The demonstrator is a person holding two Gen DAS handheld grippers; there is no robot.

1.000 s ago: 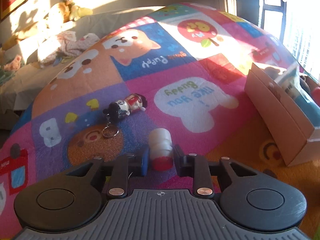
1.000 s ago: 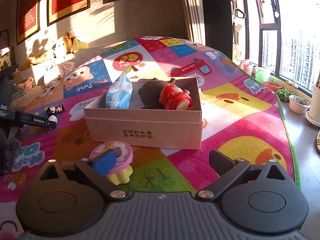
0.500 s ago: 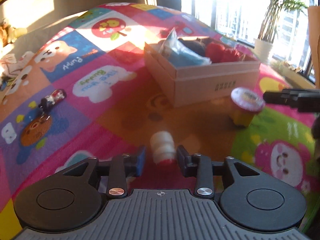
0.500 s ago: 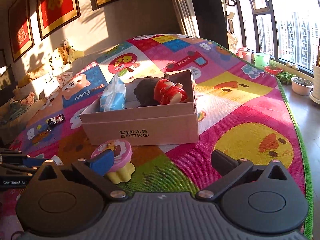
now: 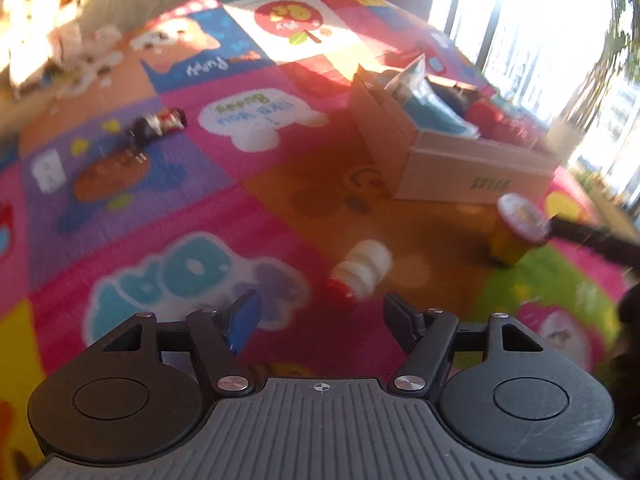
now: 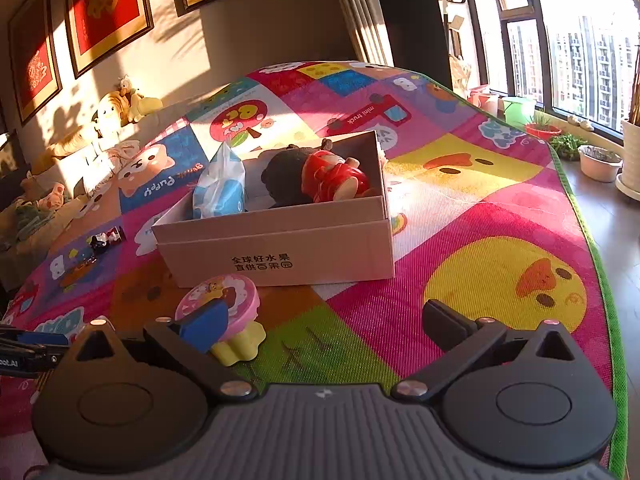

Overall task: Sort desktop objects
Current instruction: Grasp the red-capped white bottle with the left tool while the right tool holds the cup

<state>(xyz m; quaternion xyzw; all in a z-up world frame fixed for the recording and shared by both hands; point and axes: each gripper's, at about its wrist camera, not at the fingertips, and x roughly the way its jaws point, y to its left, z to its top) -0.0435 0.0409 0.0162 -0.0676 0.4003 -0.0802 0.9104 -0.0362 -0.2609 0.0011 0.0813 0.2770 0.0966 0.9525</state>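
Bottle (image 5: pixel 360 270) released onto mat (image 5: pixel 248 200), left hand-held gripper (image 5: pixel 320 312) spread wide

White bottle (image 5: pixel 362 270) with red cap, pink-lidded yellow cup (image 6: pixel 226 320), tan cardboard box (image 6: pixel 280 248), multicoloured cartoon-patchwork play mat (image 6: pixel 500 240), blue tissue pack (image 6: pixel 220 188), red figurine (image 6: pixel 334 176)

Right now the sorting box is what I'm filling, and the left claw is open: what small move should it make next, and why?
Probably ease the left claw forward and slightly right, then close. The white bottle lies on its side on the mat, just beyond the open fingertips and right of centre, outside the cardboard box.
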